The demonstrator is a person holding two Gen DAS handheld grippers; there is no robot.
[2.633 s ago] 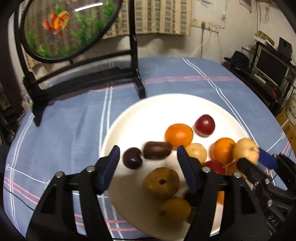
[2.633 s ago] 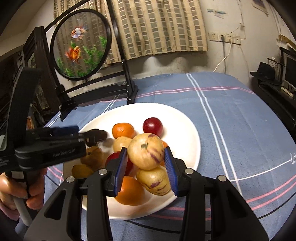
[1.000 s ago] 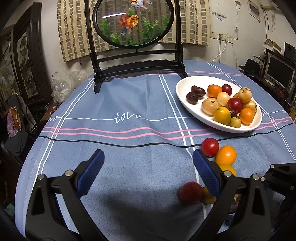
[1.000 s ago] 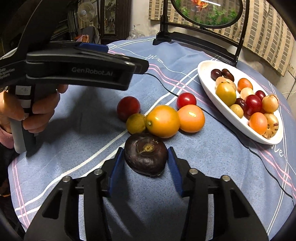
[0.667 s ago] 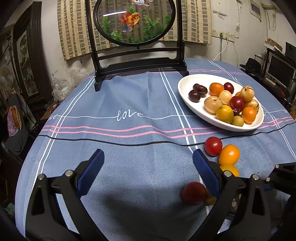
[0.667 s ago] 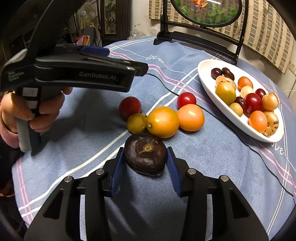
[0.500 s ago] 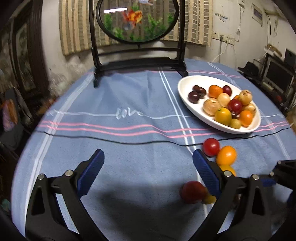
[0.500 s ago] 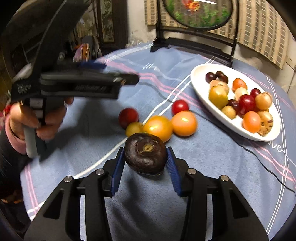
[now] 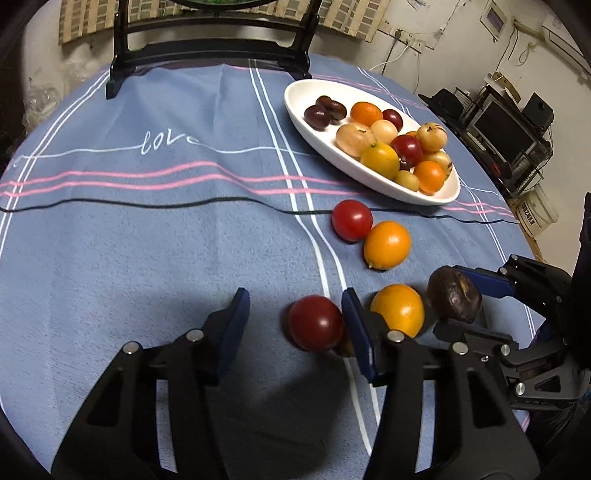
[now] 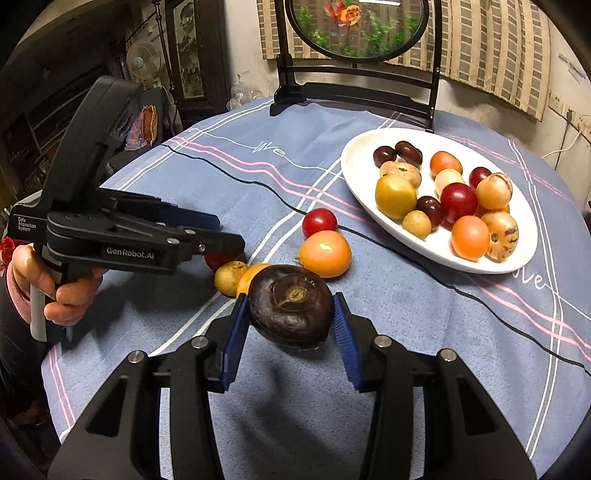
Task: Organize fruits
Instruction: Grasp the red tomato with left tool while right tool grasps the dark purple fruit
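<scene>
My left fingers (image 9: 291,328), wide a second ago, are closing around a red fruit (image 9: 315,328). My right fingers (image 10: 289,326) grip a dark fruit (image 10: 291,310), bound for the plate (image 10: 354,173).

A lived-in home room: cloth-covered round table (image 10: 424,332), checked curtains (image 10: 480,48), standing fan (image 10: 139,62) (goldfish screen (image 10: 356,27) too).

A matt, woven blue cloth (image 9: 147,258) covers the surface. The plate (image 10: 436,243) looks like glossy white ceramic. The red fruit (image 9: 316,328) is smooth and shiny; the dark fruit (image 10: 291,306) is dull and wrinkled. Each hand-held gripper (image 10: 290,332) is matt black plastic with ribbed blue pads (image 10: 343,332) and bright metal screws (image 9: 194,335).
</scene>
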